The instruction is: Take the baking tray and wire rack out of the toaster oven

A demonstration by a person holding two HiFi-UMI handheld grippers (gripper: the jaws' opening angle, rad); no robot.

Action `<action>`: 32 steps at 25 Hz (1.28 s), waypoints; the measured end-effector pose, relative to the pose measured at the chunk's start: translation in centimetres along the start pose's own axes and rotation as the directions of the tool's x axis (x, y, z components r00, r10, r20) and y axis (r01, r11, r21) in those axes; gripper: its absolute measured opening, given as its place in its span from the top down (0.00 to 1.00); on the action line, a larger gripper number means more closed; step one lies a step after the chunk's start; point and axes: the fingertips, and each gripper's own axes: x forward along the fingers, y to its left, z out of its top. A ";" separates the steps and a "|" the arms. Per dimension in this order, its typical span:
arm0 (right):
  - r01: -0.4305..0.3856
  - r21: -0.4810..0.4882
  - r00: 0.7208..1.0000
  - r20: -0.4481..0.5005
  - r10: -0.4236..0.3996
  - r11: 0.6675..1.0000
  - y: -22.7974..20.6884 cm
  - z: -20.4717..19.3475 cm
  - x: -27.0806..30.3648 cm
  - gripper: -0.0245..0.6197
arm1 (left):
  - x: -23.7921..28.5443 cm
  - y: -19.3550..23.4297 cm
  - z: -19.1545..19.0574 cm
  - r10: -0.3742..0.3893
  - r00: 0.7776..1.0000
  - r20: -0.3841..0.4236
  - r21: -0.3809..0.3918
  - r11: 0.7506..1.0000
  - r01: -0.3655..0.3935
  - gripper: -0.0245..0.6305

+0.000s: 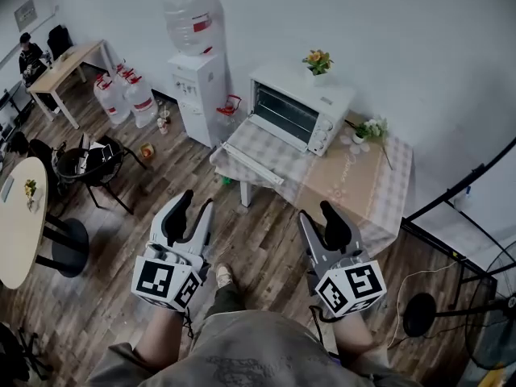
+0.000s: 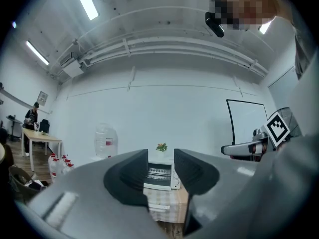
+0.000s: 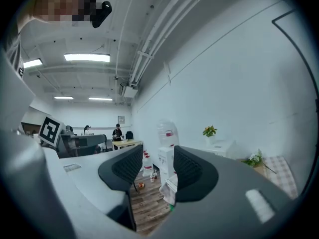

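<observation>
Head view is showing the counter (image 1: pixel 367 188), draped in checked cloth, carrying the toaster oven (image 1: pixel 297 110) at its left end. Just left of the oven, a water dispenser (image 1: pixel 198 87) is standing. The oven door is sitting closed; tray and rack are not distinguishable behind its dark glass. Well short of the oven, the left tool (image 1: pixel 193 208) and right tool (image 1: pixel 318 214) are hovering, jaws spread, gripping nothing. On the oven's top, a flower pot (image 1: pixel 318 61) is resting.
</observation>
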 end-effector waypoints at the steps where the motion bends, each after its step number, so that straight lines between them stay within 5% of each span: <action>1: 0.007 0.010 1.000 -0.004 -0.007 1.000 -0.3 -0.1 1.2 0.64 | 1.0 0.9 -0.1 -0.007 1.000 -0.005 -0.010 1.000 0.007 0.72; 16: 0.155 0.204 0.988 -0.012 -0.155 0.967 -4.1 -1.6 18.1 0.65 | 16.0 13.9 -2.7 -0.165 0.984 -0.064 -0.203 0.968 0.149 0.74; 25: 0.246 0.368 0.967 -0.035 -0.251 0.897 -7.7 -4.6 24.3 0.65 | 22.9 17.1 -5.0 -0.260 0.963 -0.065 -0.307 0.924 0.229 0.74; 32: 0.290 0.459 0.954 -0.063 -0.295 0.840 -11.6 -7.0 26.3 0.67 | 27.8 17.0 -7.5 -0.300 0.950 -0.090 -0.290 0.920 0.264 0.74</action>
